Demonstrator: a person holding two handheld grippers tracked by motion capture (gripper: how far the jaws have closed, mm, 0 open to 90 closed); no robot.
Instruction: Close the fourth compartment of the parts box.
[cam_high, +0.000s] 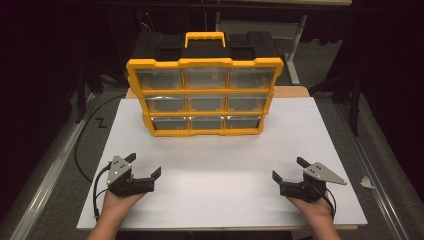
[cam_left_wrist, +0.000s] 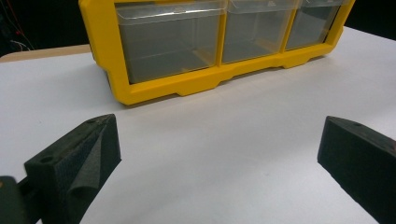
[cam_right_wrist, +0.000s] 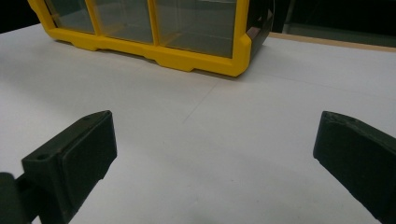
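Observation:
A yellow organiser case (cam_high: 204, 95) with a black back and a yellow handle stands upright at the far middle of the white table (cam_high: 220, 175). It has three rows of three clear drawers; the ones seen up close look empty. My left gripper (cam_high: 145, 165) rests near the front left of the table, open, jaws wide apart with nothing between them. My right gripper (cam_high: 289, 169) sits at the front right, also open and holding nothing. The left gripper view shows the case's bottom row (cam_left_wrist: 210, 51) ahead; the right gripper view shows its lower right corner (cam_right_wrist: 163, 32).
A black cable (cam_high: 82, 145) loops over the floor left of the table. A small white scrap (cam_high: 367, 182) lies on the floor at the right. Dark stands and a metal frame sit behind the case. A wooden edge (cam_high: 295, 91) shows behind the white board.

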